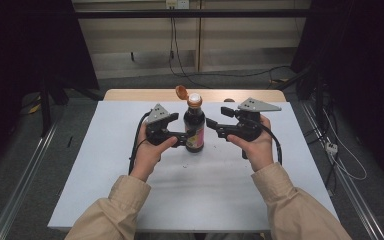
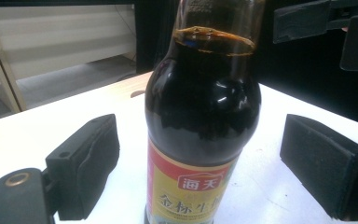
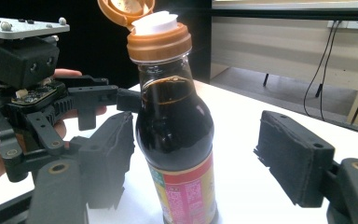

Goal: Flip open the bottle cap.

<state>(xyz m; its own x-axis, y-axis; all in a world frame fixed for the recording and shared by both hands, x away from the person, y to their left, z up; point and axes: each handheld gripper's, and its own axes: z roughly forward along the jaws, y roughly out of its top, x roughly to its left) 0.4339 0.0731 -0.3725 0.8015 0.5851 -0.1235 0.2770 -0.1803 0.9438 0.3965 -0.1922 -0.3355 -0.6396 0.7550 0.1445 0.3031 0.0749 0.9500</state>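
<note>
A dark soy sauce bottle (image 1: 194,127) stands upright in the middle of the white table top (image 1: 130,195). Its orange flip lid (image 1: 181,92) hangs open above a white spout. My left gripper (image 1: 184,136) is at the bottle's lower body from the left. In the left gripper view the bottle (image 2: 203,107) stands between the two black pads (image 2: 86,163), with a gap on each side. My right gripper (image 1: 215,122) is just right of the bottle, at shoulder height. In the right gripper view the bottle (image 3: 175,126) stands between that gripper's pads (image 3: 293,158), the right pad well apart from the glass. Both are open.
The light board lies on a wooden table whose far edge (image 1: 145,94) shows behind the bottle. Cables (image 1: 340,160) run over the grey floor to the right, and metal rails (image 1: 25,175) lie along both sides. A pale wall panel (image 1: 190,45) stands at the back.
</note>
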